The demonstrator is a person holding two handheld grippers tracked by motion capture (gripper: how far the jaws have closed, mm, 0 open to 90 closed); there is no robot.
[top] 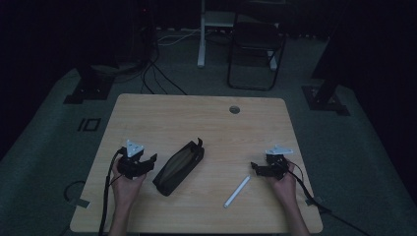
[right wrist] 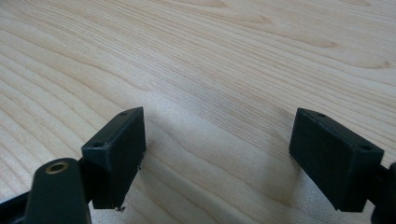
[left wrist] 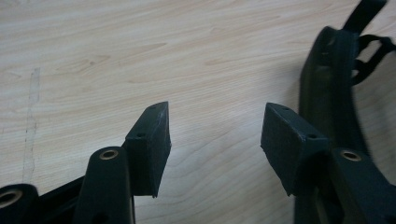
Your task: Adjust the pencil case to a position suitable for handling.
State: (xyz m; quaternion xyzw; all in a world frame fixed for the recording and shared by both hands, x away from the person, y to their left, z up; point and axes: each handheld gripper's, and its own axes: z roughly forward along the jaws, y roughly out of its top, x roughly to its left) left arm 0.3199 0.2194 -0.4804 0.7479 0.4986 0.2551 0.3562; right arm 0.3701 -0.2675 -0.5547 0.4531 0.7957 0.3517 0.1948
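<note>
Two grippers rested low over the worktop (top: 147, 113), both with jaws spread wide and holding nothing. The left gripper (top: 147, 161) sat at the near left, just beside the black pouch (top: 178, 167), which lay slantwise near the middle with its mouth unzipped and its far end toward the right. In the left gripper view, the pouch's (left wrist: 327, 93) rim stood close by the right-hand jaw. The right gripper (top: 254, 167) was at the near right, and the white pen (top: 237, 191) lay just nearer and to its left, well apart from the pouch.

Judging from this layout, the pen seemed meant for the pouch. The risks: a round pen could roll or skid away if the jaws closed off-centre on it, and the soft pouch could slide or fold shut unless the left gripper steadied its rim, so the pen might catch on the edge.
</note>
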